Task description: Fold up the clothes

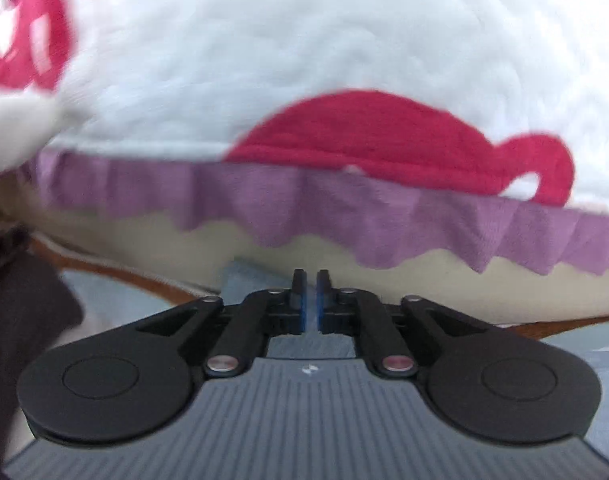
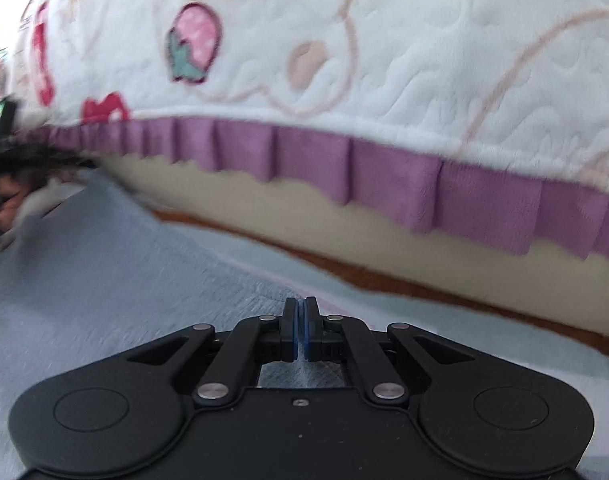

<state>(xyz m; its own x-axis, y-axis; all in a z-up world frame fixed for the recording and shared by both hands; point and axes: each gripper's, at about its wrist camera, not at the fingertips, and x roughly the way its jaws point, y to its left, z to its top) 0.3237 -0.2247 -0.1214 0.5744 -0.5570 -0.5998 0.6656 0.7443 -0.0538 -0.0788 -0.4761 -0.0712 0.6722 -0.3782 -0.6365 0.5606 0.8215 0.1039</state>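
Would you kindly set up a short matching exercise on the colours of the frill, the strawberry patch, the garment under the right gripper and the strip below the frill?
Things:
1. pleated frill
2. strawberry patch
3. garment under the right gripper
4. strip below the frill

Colours:
A. pale blue-grey
B. cream
C. purple
D. pink with a green leaf

Pairs: 1-C, 2-D, 3-A, 4-B
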